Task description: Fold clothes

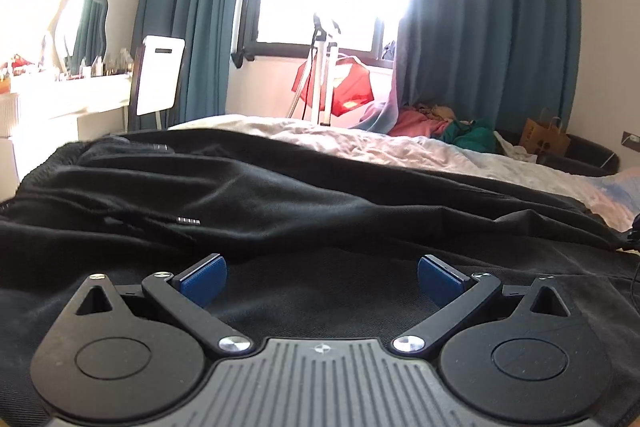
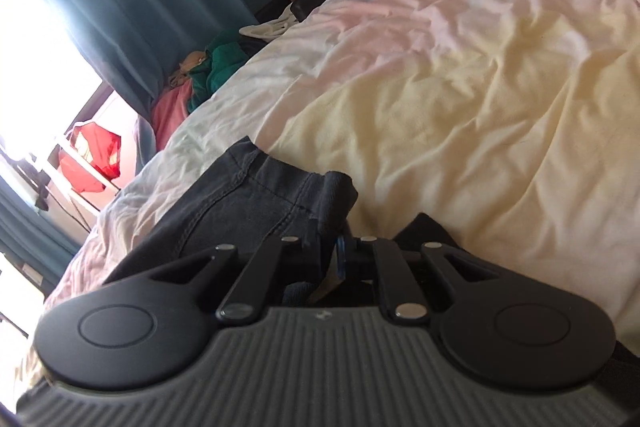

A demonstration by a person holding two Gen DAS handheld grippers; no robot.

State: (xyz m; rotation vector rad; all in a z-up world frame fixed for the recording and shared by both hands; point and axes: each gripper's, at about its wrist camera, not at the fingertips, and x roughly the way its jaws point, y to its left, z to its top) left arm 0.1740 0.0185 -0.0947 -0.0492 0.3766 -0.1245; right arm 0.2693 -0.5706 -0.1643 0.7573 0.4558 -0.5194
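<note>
Right now the left claw (image 1: pixel 322 277) is hanging wide open just above the black trousers (image 1: pixel 248 203), which are lying spread across the bed (image 2: pixel 460 75). Meanwhile the right claw (image 2: pixel 340 247) is pinching a bunched fold of the dark cloth (image 2: pixel 260 199), lifting it over the pale sheet.

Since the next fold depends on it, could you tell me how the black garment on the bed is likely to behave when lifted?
The black garment will probably be floppy: it lies in soft ridges on the bed. The edge pinched in the right gripper already bunches, so it would likely droop. It looks thick, perhaps fairly heavy.
</note>
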